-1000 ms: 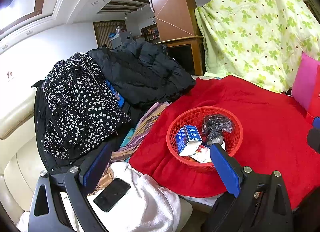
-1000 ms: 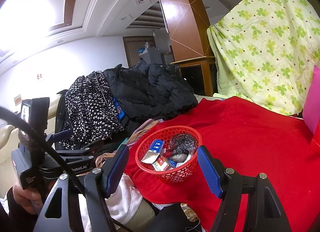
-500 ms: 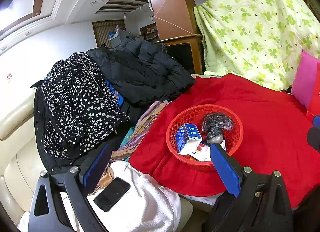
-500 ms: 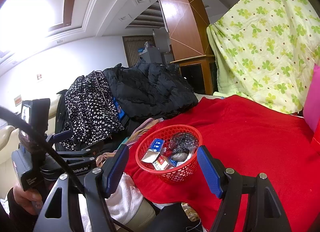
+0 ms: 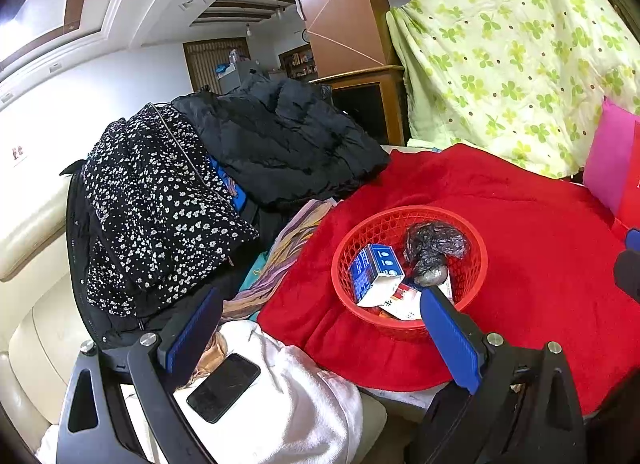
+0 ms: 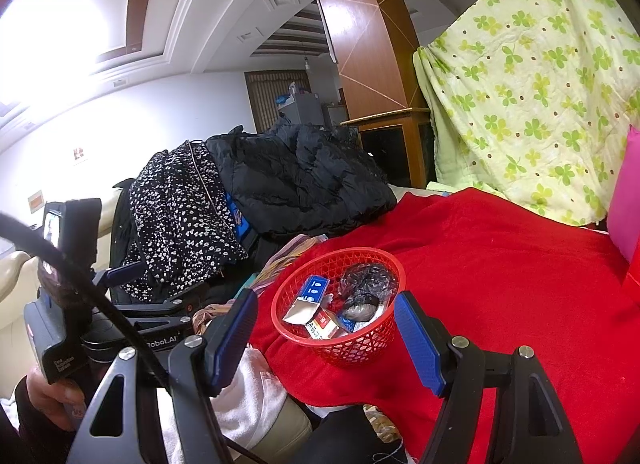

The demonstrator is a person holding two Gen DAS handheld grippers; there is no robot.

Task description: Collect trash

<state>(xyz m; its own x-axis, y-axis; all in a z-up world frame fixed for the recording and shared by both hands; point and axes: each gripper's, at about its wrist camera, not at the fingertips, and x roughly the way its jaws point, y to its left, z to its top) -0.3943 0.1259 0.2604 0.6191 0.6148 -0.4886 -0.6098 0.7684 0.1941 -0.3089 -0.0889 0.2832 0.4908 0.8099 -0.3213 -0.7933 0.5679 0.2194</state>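
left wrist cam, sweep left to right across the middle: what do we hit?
Floral black garment → black puffer jacket → red basket holding trash, on the red blanket → pink cushion at the right edge.

**Bright ceiling glare, sharp centre, bent edges**

A ceiling light (image 6: 52, 44) blows out white at the right wrist view's upper left, washing the wall (image 6: 160, 132) beside it. Both views are sharp and evenly lit at centre; fisheye curvature bends the edges, and the corners fall black.
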